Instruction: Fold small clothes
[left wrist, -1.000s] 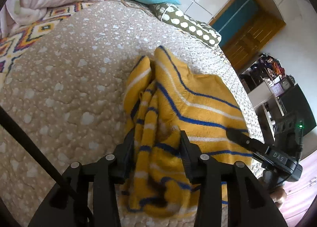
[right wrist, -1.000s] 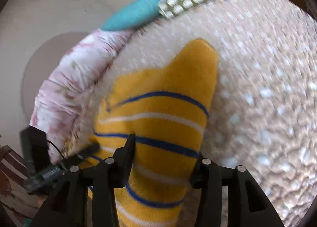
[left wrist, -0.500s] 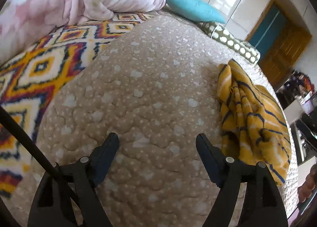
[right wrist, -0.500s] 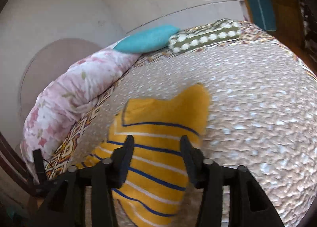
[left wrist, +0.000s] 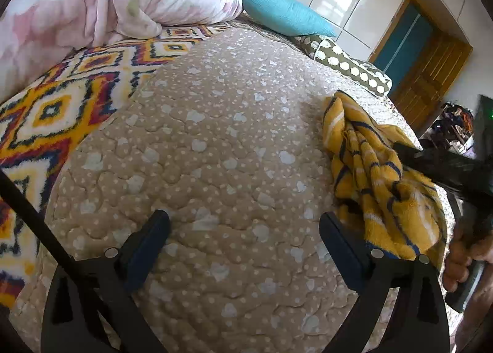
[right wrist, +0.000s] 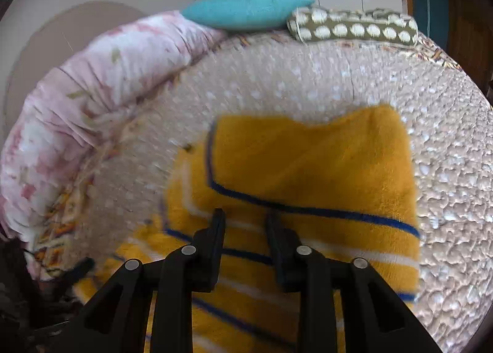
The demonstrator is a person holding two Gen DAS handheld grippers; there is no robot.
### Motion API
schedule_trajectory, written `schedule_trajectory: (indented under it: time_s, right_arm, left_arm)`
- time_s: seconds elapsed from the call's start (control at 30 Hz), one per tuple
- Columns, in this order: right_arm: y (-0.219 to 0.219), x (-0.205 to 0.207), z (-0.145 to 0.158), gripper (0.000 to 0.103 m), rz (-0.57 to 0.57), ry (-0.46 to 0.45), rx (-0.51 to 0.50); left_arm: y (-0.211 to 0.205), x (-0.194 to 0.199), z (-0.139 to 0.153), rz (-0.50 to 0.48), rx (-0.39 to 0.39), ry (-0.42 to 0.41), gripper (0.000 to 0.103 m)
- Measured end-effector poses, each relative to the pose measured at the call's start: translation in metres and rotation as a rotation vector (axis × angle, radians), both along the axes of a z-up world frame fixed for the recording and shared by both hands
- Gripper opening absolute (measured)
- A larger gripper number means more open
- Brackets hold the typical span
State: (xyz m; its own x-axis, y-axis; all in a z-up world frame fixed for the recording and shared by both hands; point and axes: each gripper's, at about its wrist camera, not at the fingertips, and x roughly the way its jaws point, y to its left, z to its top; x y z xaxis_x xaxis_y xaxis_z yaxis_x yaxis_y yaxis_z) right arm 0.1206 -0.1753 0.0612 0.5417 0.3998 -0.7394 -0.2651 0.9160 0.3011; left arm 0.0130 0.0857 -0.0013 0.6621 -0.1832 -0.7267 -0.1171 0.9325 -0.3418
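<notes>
The left gripper (left wrist: 243,226) has released the striped garment (right wrist: 308,174) and is opening empty beside it, while the right gripper (right wrist: 245,220) closes, apparently gathering it, so folding continues.

Yellow striped garment (right wrist: 311,168) motion-blurred, lower part cut off.

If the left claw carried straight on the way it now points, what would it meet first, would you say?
Most likely the bare beige quilted bedspread. The left claw is opening with nothing between its fingers, and the striped yellow garment lies off to its right side, probably outside that line.
</notes>
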Motion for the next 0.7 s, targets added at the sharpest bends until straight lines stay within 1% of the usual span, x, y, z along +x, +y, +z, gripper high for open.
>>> schedule_trajectory:
  time_s: [0.1, 0.13, 0.2, 0.23, 0.27, 0.3, 0.37, 0.5, 0.63, 0.67, 0.7]
  right_arm:
    - [-0.001, -0.021, 0.013, 0.032, 0.049, -0.017, 0.152]
    - [0.001, -0.026, 0.012, 0.032, 0.070, -0.008, 0.181]
    - [0.013, -0.031, -0.001, 0.032, 0.128, 0.050, 0.223]
    - [0.021, -0.035, -0.018, 0.032, 0.158, 0.109, 0.222]
    - [0.025, -0.038, -0.026, 0.032, 0.164, 0.123, 0.209]
    - [0.029, -0.046, -0.033, 0.032, 0.180, 0.118, 0.195]
    - [0.032, -0.061, -0.033, 0.032, 0.215, 0.096, 0.170]
    - [0.018, -0.088, -0.030, 0.032, 0.256, 0.107, 0.222]
    - [-0.011, -0.120, -0.033, 0.032, 0.223, 0.103, 0.240]
    - [-0.019, -0.127, -0.030, 0.032, 0.205, 0.081, 0.228]
    - [-0.032, -0.138, -0.025, 0.032, 0.175, 0.031, 0.209]
  left_arm:
    - [0.001, -0.001, 0.000, 0.002, -0.007, -0.004, 0.097]
    - [0.001, -0.002, 0.000, 0.003, -0.010, -0.006, 0.097]
    - [0.003, -0.002, 0.000, 0.006, -0.022, -0.010, 0.097]
    - [0.004, -0.002, 0.000, 0.006, -0.026, -0.012, 0.097]
    - [0.004, -0.002, 0.000, 0.006, -0.029, -0.013, 0.097]
    - [0.005, -0.002, 0.000, 0.006, -0.033, -0.015, 0.097]
    - [0.006, -0.002, 0.000, 0.006, -0.035, -0.016, 0.097]
    - [0.006, -0.003, -0.001, 0.005, -0.036, -0.017, 0.097]
    - [0.005, -0.002, -0.001, 0.000, -0.034, -0.018, 0.099]
    - [0.004, -0.002, -0.002, -0.001, -0.028, -0.016, 0.100]
    - [0.002, -0.001, -0.002, -0.002, -0.017, -0.014, 0.100]
